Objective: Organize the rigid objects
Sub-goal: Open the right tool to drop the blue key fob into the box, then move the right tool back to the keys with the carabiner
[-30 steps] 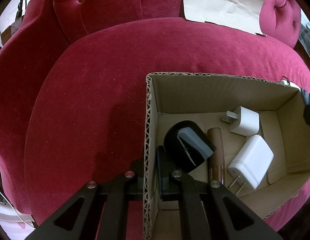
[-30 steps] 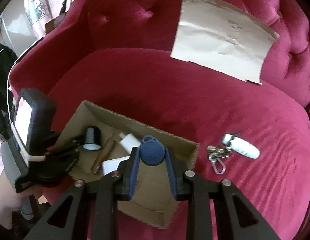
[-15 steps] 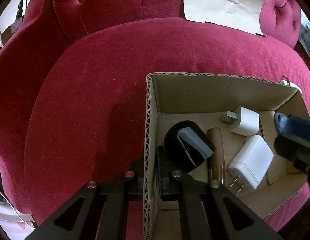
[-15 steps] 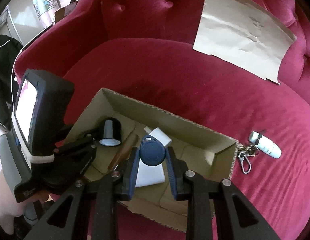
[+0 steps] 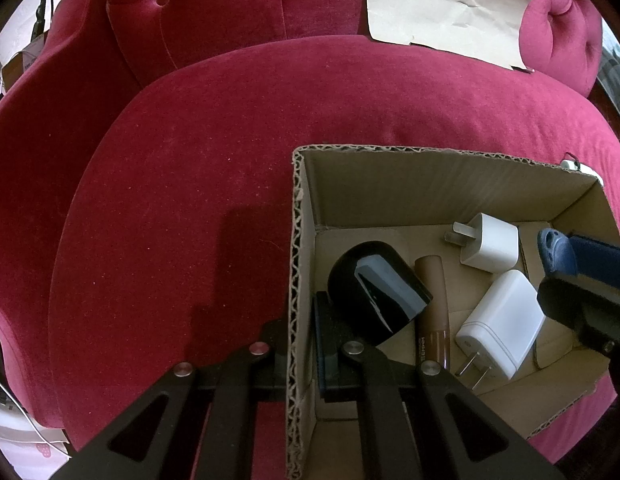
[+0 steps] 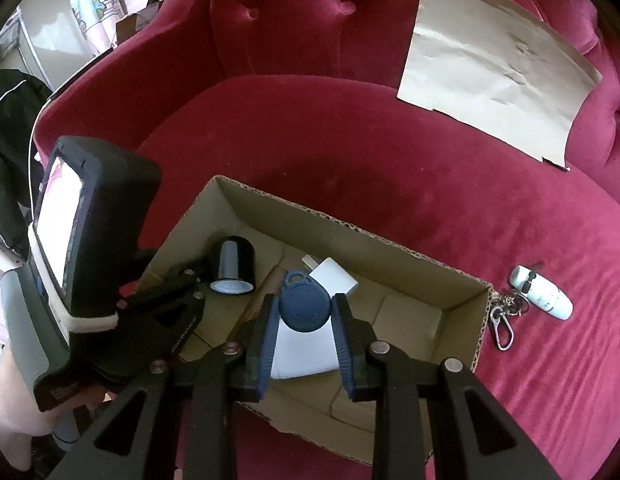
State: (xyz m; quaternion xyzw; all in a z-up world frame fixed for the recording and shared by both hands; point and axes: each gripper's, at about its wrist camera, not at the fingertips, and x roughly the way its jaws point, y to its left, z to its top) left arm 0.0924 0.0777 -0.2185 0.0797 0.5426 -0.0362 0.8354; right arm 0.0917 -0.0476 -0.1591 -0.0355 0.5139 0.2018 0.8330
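Right gripper [image 6: 304, 320] pinched the blue key fob [image 6: 304, 307] between its pads, poised above the white charger [image 6: 301, 354] inside the cardboard box [image 6: 342, 236].

tufted crimson velvet armchair [image 5: 237, 128]

Both cameras look steeply down along their own fingers, close above a cardboard box [image 5: 450, 184] on a red sofa [image 5: 189, 200]. The left view sits at the box's left wall [image 5: 295, 280]; the right view hangs over its near edge [image 6: 310, 432]. Both show the box's inside and the paper sheet [image 6: 498, 64] far behind.
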